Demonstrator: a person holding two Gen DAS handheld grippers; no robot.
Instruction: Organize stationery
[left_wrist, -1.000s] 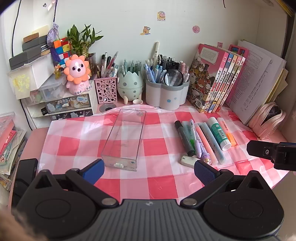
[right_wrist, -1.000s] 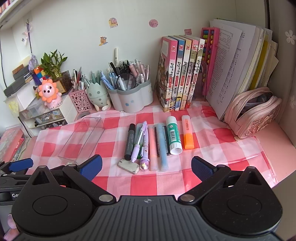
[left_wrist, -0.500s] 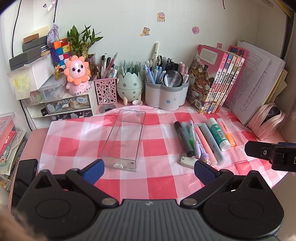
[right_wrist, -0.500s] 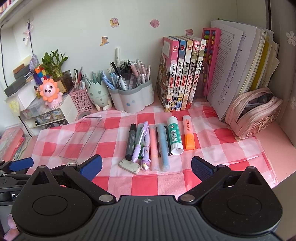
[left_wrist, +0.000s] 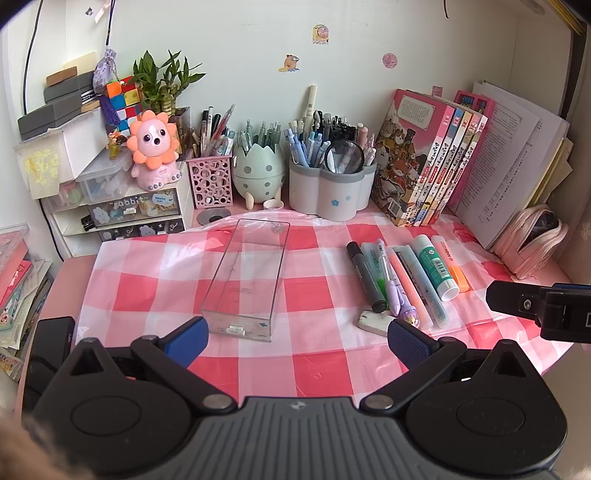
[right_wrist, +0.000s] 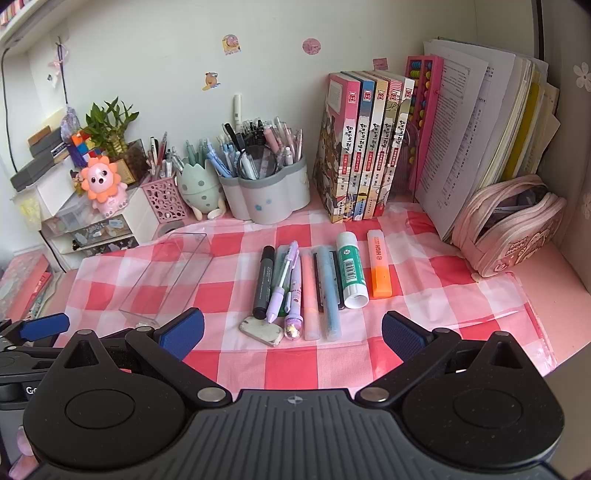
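A clear plastic tray (left_wrist: 245, 280) lies empty on the red-checked cloth, also in the right wrist view (right_wrist: 168, 273). To its right lies a row of stationery: a black marker (right_wrist: 263, 282), a purple pen (right_wrist: 282, 280), a peach highlighter (right_wrist: 309, 295), a blue highlighter (right_wrist: 330, 295), a glue stick (right_wrist: 351, 273), an orange highlighter (right_wrist: 379, 269) and a white eraser (right_wrist: 261, 330). My left gripper (left_wrist: 297, 338) is open and empty, in front of the tray. My right gripper (right_wrist: 291, 330) is open and empty, in front of the row.
Pen holders (right_wrist: 264, 199) stand at the back of the desk, with books (right_wrist: 364, 147) and papers to the right. A pink pencil case (right_wrist: 509, 225) lies at the far right. Small drawers (left_wrist: 136, 214) and a toy stand at the back left.
Both grippers have barely shifted. Nothing on the desk has moved.
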